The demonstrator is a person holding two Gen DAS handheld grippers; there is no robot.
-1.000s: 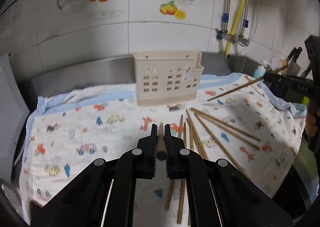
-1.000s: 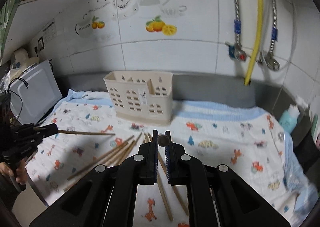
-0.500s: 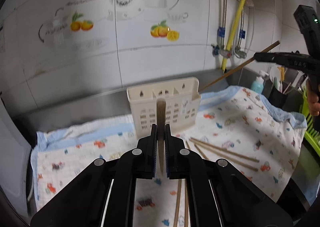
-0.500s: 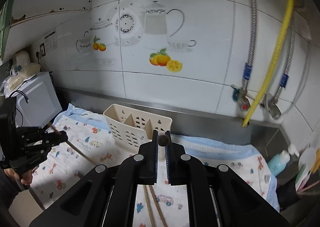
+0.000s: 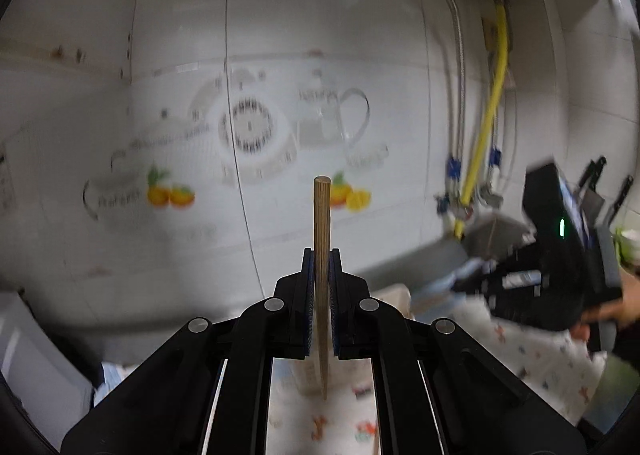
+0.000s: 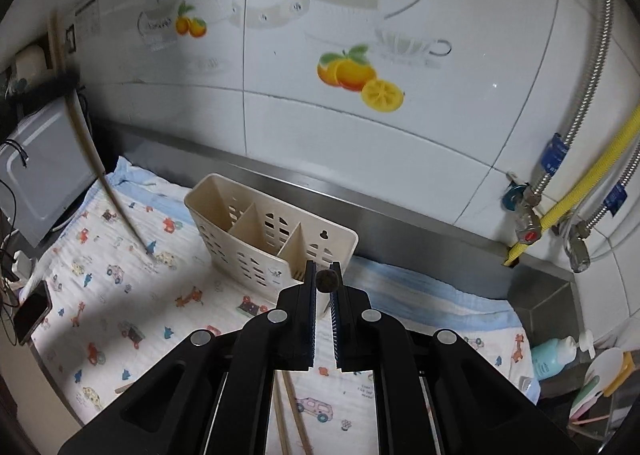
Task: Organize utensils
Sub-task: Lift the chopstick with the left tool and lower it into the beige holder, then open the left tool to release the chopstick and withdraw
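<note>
My left gripper [image 5: 321, 255] is shut on a wooden chopstick [image 5: 322, 239] that stands upright, its thin tip hanging over the cream holder, seen only as a blurred patch below the jaws. My right gripper [image 6: 324, 269] is shut on another chopstick [image 6: 327, 281], seen end-on just in front of the cream utensil holder [image 6: 264, 239], whose three compartments look empty. In the right wrist view the left chopstick [image 6: 100, 171] hangs left of the holder with its tip near the cloth. The right gripper shows blurred at the right of the left wrist view [image 5: 560, 263].
A patterned cloth [image 6: 120, 295] covers the steel counter. Two loose chopsticks [image 6: 294, 419] lie under my right gripper. A microwave [image 6: 36, 171] and a phone [image 6: 32, 315] are at the left; pipes and valves [image 6: 528, 223] and a soap bottle [image 6: 554, 359] at the right.
Both grippers have risen and tilted up toward the wall with their chopsticks. The left chopstick has swung upright. The right gripper has come closer to the holder.
</note>
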